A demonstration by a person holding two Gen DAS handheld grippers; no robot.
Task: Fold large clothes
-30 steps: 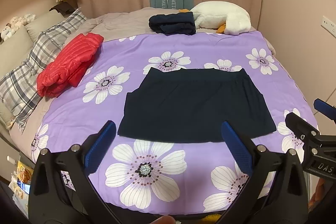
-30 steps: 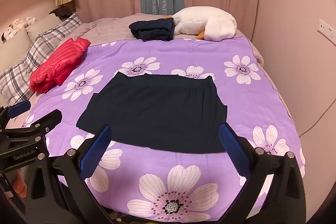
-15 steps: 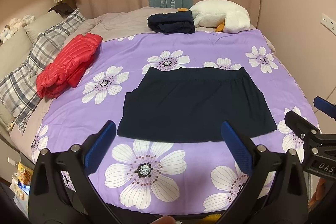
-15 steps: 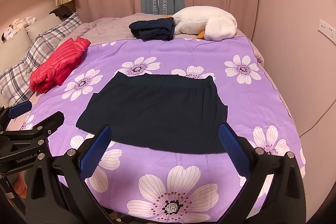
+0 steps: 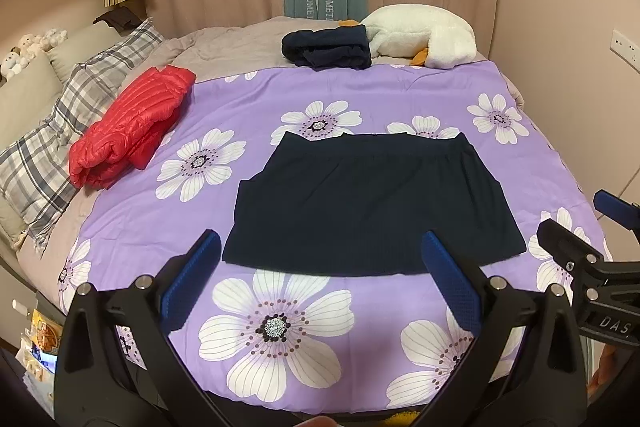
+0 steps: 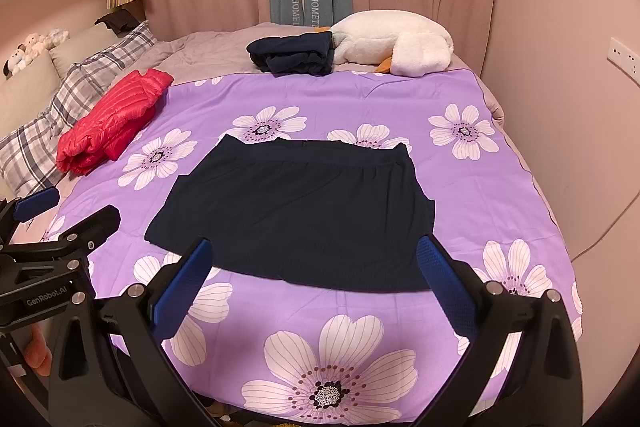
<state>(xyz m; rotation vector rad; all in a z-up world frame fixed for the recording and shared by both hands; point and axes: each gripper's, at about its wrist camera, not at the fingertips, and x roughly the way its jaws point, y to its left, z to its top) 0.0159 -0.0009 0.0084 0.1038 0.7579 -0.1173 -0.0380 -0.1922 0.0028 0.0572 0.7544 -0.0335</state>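
A dark navy skirt (image 5: 372, 203) lies spread flat on the purple flowered bedspread (image 5: 280, 327), waistband toward the far side; it also shows in the right wrist view (image 6: 296, 211). My left gripper (image 5: 320, 283) is open and empty, held above the bed's near edge, short of the skirt's hem. My right gripper (image 6: 316, 287) is open and empty too, just short of the hem. Each gripper shows at the edge of the other's view.
A folded red puffer jacket (image 5: 128, 123) lies at the left by plaid pillows (image 5: 60, 131). A folded dark garment (image 5: 326, 49) and a white plush goose (image 5: 424, 35) sit at the far end. Curtains and a wall stand behind and to the right.
Both views shift slightly; the grippers have drifted a little, both still open. The skirt has not moved.
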